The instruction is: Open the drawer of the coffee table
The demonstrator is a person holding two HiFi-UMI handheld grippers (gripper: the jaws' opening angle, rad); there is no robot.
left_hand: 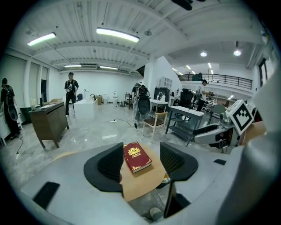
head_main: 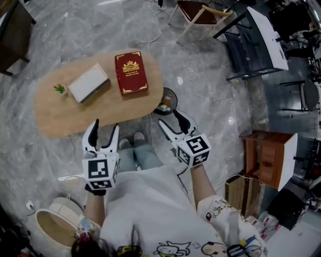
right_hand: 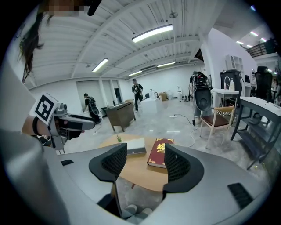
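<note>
Coffee table (head_main: 55,115) drawer: I see none from here, so the approach is in hand. Left gripper (head_main: 106,124) and right gripper (head_main: 169,117) hang released and empty; next, I judge, lower and find its front.

Red book (head_main: 131,73) is laid flat, gold crest up. White box (head_main: 89,83) is set just left of it, apart and angled. Small green plant (head_main: 60,89) is seen just beside the box's left end. Wooden chair (head_main: 198,11) and dark rack (head_main: 243,47) are placed further back on the grey marble floor (head_main: 210,90). Wooden cabinet (head_main: 268,157) is seen well to the right. White cable (head_main: 156,25) is trailed across the floor.
</note>
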